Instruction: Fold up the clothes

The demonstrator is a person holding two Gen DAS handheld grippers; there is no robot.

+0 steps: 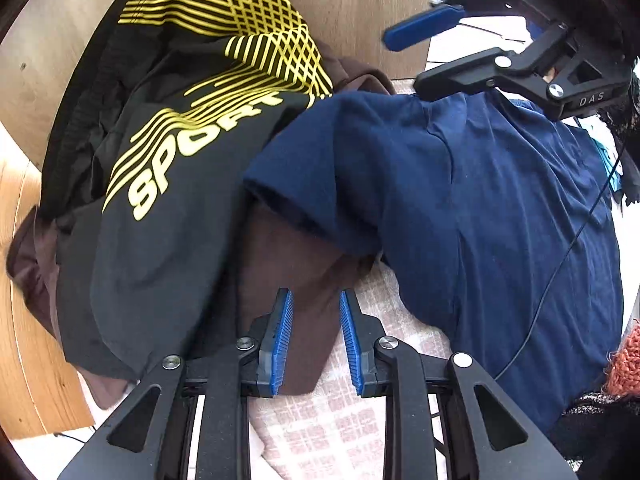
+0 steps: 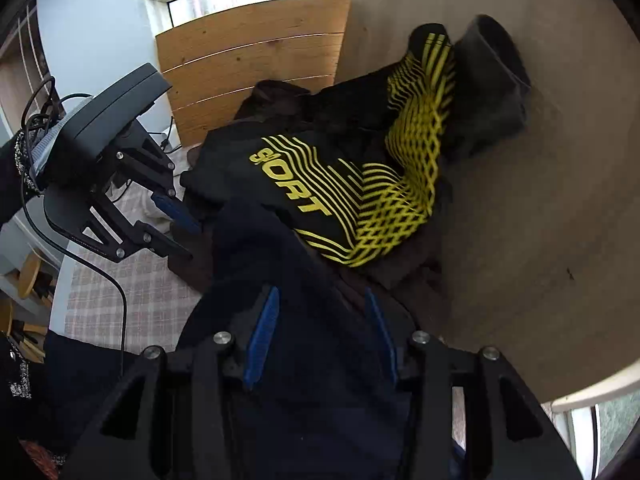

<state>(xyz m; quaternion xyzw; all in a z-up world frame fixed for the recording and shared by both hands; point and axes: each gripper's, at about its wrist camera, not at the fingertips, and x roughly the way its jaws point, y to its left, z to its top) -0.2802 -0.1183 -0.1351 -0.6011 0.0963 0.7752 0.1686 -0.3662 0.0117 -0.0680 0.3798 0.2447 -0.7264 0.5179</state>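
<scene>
Navy shirt (image 1: 480,208) draped on checked blanket (image 1: 320,432), at 3 o'clock of black SPORT garment (image 1: 168,184). Left gripper (image 1: 316,340) slightly parted, empty, over brown cloth (image 1: 296,264). Right gripper (image 2: 320,340) spread above navy fabric, gripping nothing. Advisable: re-grip opposite hems, pull taut, fold evenly.

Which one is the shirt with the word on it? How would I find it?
Look at the pile of clothes on the checked cloth. Beside the plain navy T-shirt, resting over a brown garment, lies the black sports shirt. It is the only one with yellow stripes and the yellow word SPORT.
</scene>
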